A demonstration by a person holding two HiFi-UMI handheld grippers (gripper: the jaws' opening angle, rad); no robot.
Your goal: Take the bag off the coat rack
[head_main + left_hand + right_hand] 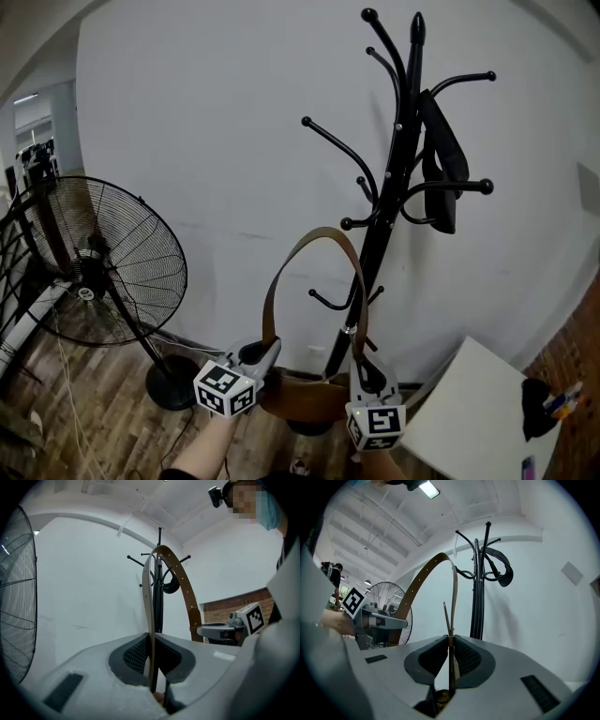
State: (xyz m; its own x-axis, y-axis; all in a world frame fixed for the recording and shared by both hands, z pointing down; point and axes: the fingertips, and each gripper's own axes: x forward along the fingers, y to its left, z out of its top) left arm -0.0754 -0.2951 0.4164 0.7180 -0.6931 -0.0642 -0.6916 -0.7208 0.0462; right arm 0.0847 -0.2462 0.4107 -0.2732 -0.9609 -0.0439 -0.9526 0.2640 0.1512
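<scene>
A brown bag (300,398) hangs low between my two grippers, and its long brown strap (319,232) arches up in front of the black coat rack (398,159). The top of the arch lies close to a lower hook; I cannot tell whether they touch. My left gripper (268,351) is shut on the strap's left end, which runs thin between its pads (151,644). My right gripper (361,367) is shut on the strap's right end by its metal fitting (451,641). Both point level toward the rack.
A black bag (442,164) hangs from an upper hook of the rack. A large black pedestal fan (103,262) stands at the left on the wood floor. A white table (469,412) is at the lower right, beside a brick wall. A white wall lies behind.
</scene>
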